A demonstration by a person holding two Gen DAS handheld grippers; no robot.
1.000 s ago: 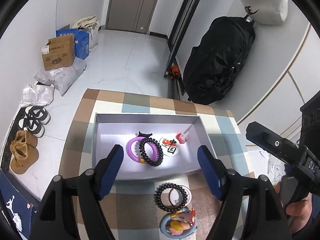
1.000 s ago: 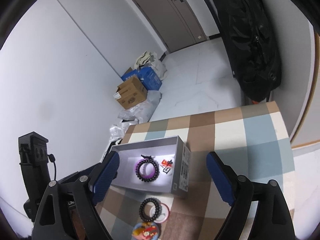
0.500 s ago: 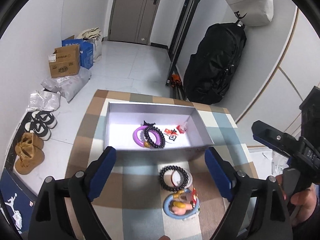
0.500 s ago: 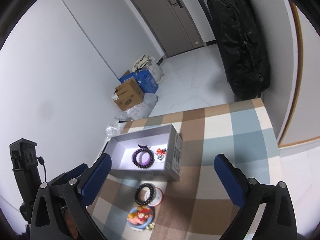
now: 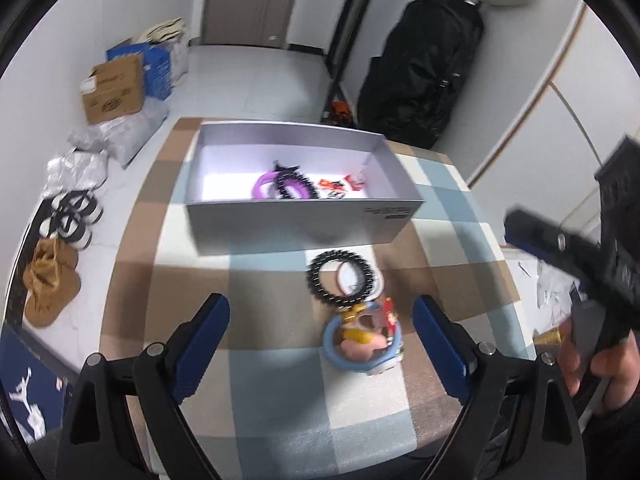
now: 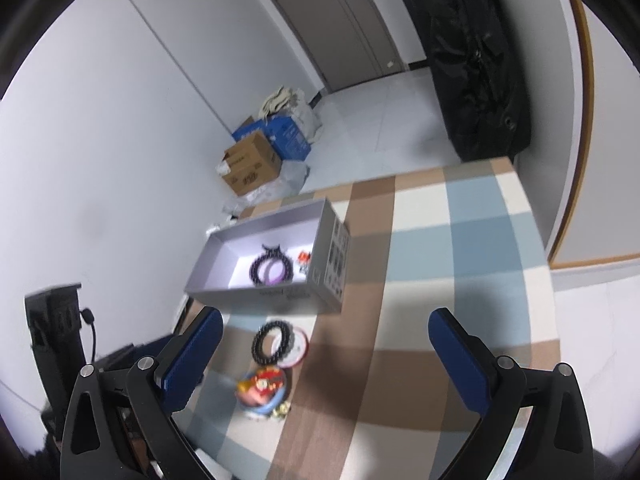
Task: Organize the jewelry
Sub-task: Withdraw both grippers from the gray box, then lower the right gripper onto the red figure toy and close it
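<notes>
A grey open box sits on the checked tablecloth. Inside lie a purple ring with a black bead bracelet and small red-and-white pieces. In front of the box lie another black bead bracelet over a white round piece, and a blue-rimmed cartoon figure piece. My left gripper hangs open above these loose pieces, holding nothing. Over the cloth to their right, my right gripper stands wide open and empty.
Cardboard boxes and plastic bags sit on the floor at left with shoes. A black bag leans on the far wall. A hand holds the other gripper at the right edge of the left wrist view.
Both grippers have drawn back from the box toward the near side of the table and their jaws have spread wider. The loose bracelet and figure piece now lie between the left fingers.
</notes>
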